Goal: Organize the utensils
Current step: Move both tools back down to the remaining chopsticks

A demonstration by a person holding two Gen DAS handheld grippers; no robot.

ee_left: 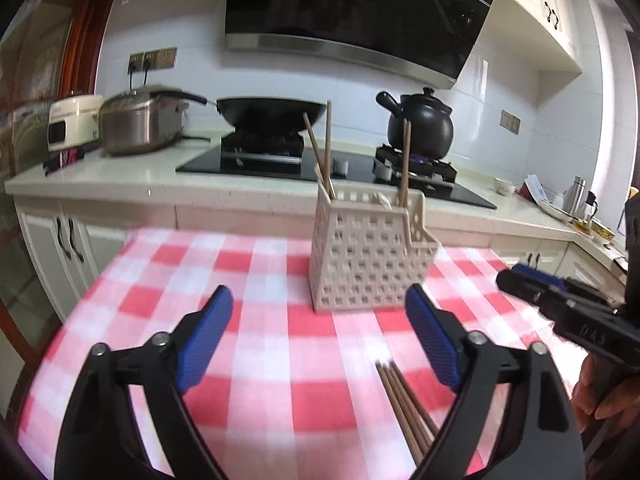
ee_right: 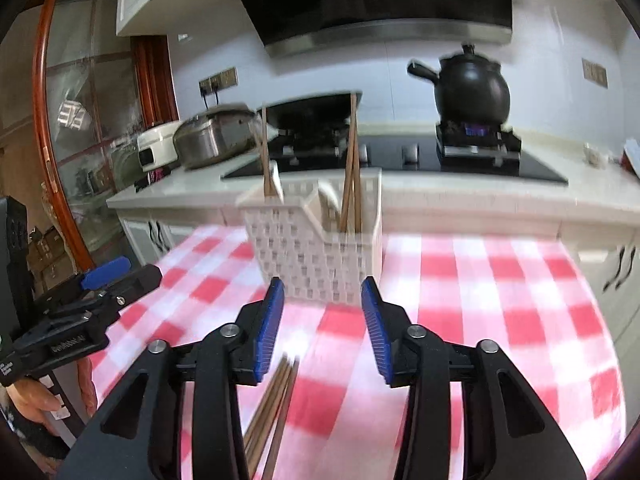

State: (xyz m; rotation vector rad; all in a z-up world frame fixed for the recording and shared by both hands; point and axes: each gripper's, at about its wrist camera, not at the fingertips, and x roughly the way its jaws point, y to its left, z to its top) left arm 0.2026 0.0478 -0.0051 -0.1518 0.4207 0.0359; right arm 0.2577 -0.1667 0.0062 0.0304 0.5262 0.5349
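Note:
A cream perforated utensil basket (ee_left: 368, 256) (ee_right: 316, 248) stands on the red-and-white checked cloth (ee_left: 256, 320) (ee_right: 500, 300), with several brown chopsticks (ee_left: 326, 152) (ee_right: 350, 168) upright in it. More brown chopsticks (ee_left: 404, 404) (ee_right: 272, 404) lie loose on the cloth near me. My left gripper (ee_left: 320, 300) is wide open with nothing between its blue pads, short of the basket. My right gripper (ee_right: 323, 292) is partly open and holds nothing; it faces the basket's near side. Each gripper shows at the edge of the other's view.
Behind the table runs a kitchen counter (ee_left: 120, 172) with a steel pot (ee_left: 140, 124), a black wok (ee_left: 272, 112) on the hob, a black clay kettle (ee_left: 420, 124) and a white cooker (ee_left: 72, 120). A hand (ee_left: 600, 392) holds the right gripper's grip.

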